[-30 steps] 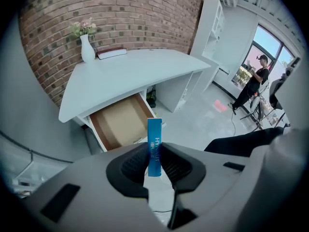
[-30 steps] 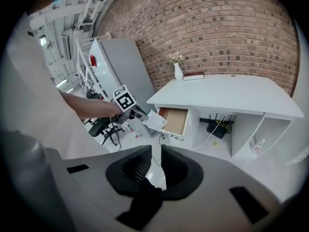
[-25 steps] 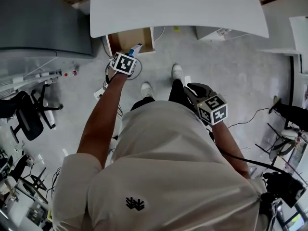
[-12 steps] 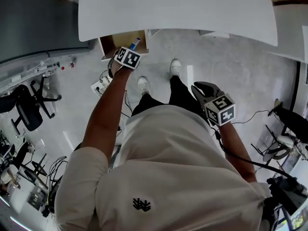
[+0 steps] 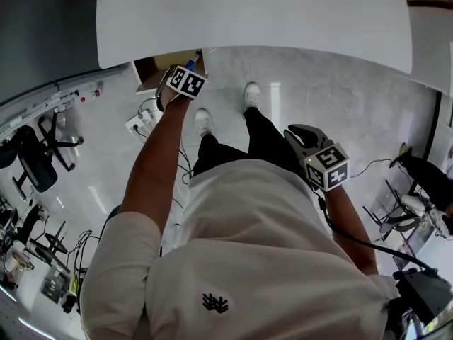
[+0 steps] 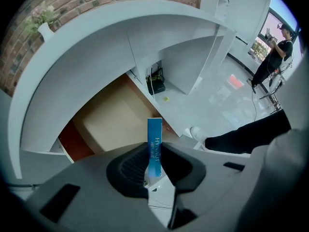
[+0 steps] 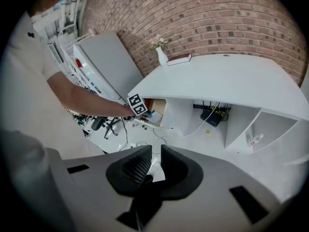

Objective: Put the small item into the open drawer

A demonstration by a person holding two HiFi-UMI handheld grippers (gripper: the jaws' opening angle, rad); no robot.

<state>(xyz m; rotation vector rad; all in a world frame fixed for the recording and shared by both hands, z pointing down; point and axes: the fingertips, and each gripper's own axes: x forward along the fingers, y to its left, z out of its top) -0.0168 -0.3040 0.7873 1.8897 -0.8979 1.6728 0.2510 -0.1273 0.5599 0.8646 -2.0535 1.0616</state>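
The left gripper [image 6: 154, 153] points down, its 2 fingers [image 6: 131, 166] closed on a slim blue box [image 6: 154, 138]. The box stands upright between them, its far end sticking out past the tips. Straight beyond it lies the open drawer [image 6: 108, 120], wood-coloured inside, tucked under the edge of the white desk [image 6: 96, 47]. The right gripper [image 7: 156, 154] hangs beside the person's leg, its fingers a narrow slit apart with nothing between them.

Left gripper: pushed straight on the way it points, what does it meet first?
Probably the open drawer: the left gripper, shut on the blue box, points down into its tan inside, near a side wall. Depth is unclear.
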